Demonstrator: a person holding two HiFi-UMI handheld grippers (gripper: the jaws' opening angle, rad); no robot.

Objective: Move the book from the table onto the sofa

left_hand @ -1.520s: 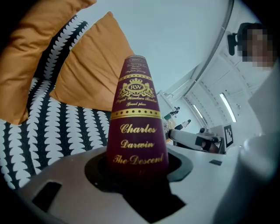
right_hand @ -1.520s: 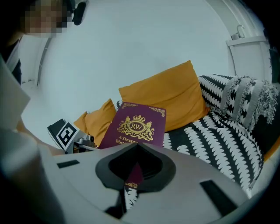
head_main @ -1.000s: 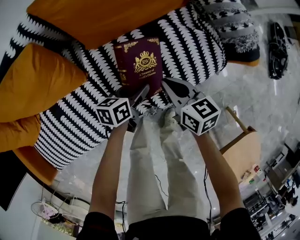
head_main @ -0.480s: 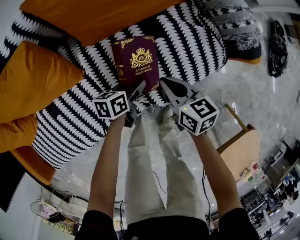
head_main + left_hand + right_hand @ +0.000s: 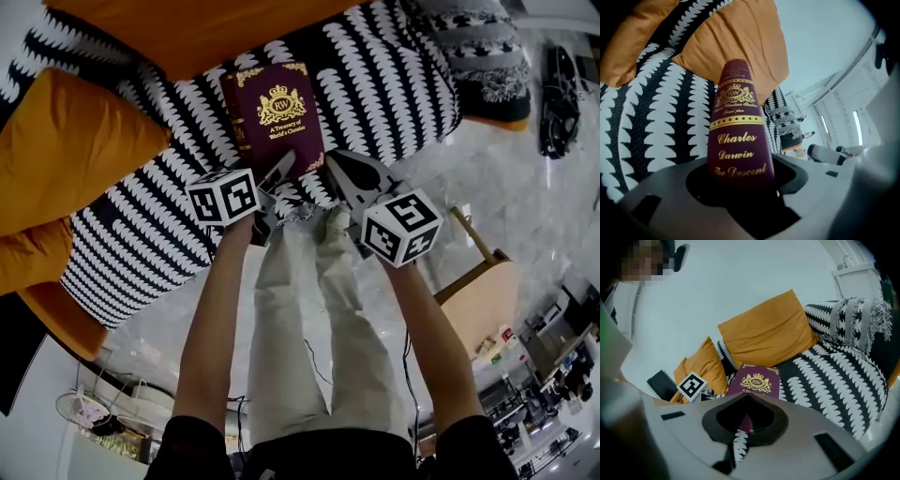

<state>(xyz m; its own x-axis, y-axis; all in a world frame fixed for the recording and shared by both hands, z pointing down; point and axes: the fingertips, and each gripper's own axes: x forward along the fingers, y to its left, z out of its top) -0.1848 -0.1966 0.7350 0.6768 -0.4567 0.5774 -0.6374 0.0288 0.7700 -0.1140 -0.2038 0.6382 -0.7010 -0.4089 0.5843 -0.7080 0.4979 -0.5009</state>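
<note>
My left tongs [image 5: 281,172] have just been easing open a little. The book [image 5: 274,117] is between them, its spine standing up in the left gripper view [image 5: 736,136], and the pads seem to be touching it, so I read this as the start of letting go rather than a release. The book is on the sofa [image 5: 375,84], cover up on the striped seat. Its near end is toward the seat's front edge, where my tongs have it, and its far end is close under the orange back cushion [image 5: 187,28]. I judge the move all but done; what is left is to open fully and draw back without dragging the book off the front edge. My right tongs [image 5: 332,159] are pinched together with nothing in them, hanging just beside the book's near right corner. Compared with a second ago, the left tongs have come down a little and the book has settled onto the seat, slightly nearer the back cushion.
</note>
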